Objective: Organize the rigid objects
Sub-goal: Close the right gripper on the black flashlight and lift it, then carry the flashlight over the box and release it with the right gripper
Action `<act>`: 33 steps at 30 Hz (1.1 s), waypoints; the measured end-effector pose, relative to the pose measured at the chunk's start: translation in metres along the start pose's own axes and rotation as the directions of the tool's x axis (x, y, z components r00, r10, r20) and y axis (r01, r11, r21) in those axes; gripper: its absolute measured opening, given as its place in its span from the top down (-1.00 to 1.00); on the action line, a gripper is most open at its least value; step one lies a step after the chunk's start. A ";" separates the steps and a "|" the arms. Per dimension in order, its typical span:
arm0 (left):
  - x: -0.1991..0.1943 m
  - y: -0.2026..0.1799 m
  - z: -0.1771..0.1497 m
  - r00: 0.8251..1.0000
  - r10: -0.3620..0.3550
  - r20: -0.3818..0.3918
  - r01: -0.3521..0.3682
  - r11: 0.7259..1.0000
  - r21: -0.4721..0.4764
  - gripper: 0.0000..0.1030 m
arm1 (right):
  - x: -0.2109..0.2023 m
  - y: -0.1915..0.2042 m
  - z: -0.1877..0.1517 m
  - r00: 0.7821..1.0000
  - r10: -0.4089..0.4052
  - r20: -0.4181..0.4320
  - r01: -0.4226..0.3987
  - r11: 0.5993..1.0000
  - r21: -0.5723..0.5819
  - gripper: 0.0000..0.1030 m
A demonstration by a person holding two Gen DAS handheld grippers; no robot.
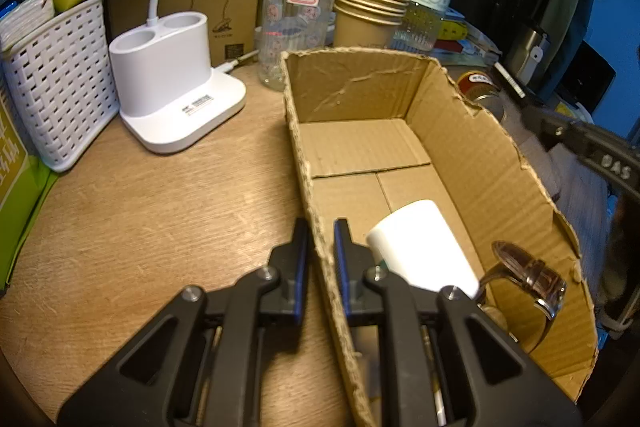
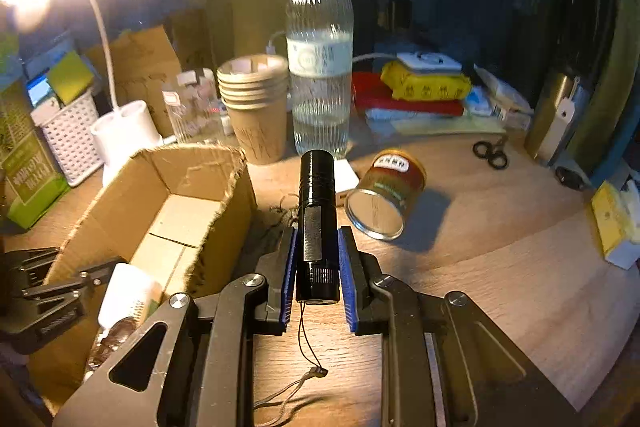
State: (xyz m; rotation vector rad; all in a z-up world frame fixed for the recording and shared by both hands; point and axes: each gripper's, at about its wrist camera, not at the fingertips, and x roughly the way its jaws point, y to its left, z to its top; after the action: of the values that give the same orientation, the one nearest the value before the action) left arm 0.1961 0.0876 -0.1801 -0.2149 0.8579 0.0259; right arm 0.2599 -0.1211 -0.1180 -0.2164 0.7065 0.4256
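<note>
A: What is the right gripper (image 2: 317, 259) carrying?

B: A slim black metal flashlight (image 2: 316, 211), a cylinder with a flat-sided middle section and a knurled ring near its tail. The blue pads pinch its rear half, its head points to the far side of the table, and a thin cord (image 2: 308, 351) hangs from the tail.

A: Where is it over the scene?

B: Above the wooden table (image 2: 500, 267), just right of the open brown cardboard box (image 2: 192, 163), with a red-labelled tin can (image 2: 386, 193) lying on its side to the right.

A: And the left gripper (image 1: 320, 247)?

B: Its fingers are pressed onto the box's near left wall (image 1: 316, 227), one inside, one outside.

A: What lies inside the box?

B: A white paper cup (image 1: 420, 243) on its side at the near end, and to its right a dark wristwatch with a metal band (image 1: 532, 279).
</note>
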 end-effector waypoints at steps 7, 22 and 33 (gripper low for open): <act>0.000 0.000 0.000 1.000 0.000 0.000 0.000 1.000 0.000 0.73 | -0.040 0.014 0.006 0.997 0.015 0.077 -0.013 1.000 -0.027 0.59; 0.000 0.000 0.000 1.000 0.000 0.000 0.000 1.000 0.000 0.73 | -0.118 0.045 0.018 0.972 0.069 0.223 -0.047 0.994 -0.103 0.58; 0.000 0.000 0.000 1.000 0.000 0.000 0.000 1.000 0.000 0.73 | -0.153 0.072 0.019 0.949 0.173 0.263 -0.132 0.977 -0.165 0.58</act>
State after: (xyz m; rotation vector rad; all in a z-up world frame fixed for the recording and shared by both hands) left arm 0.1960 0.0877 -0.1802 -0.2151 0.8577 0.0256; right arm 0.1352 -0.0969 -0.0052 -0.2352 0.4179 0.6437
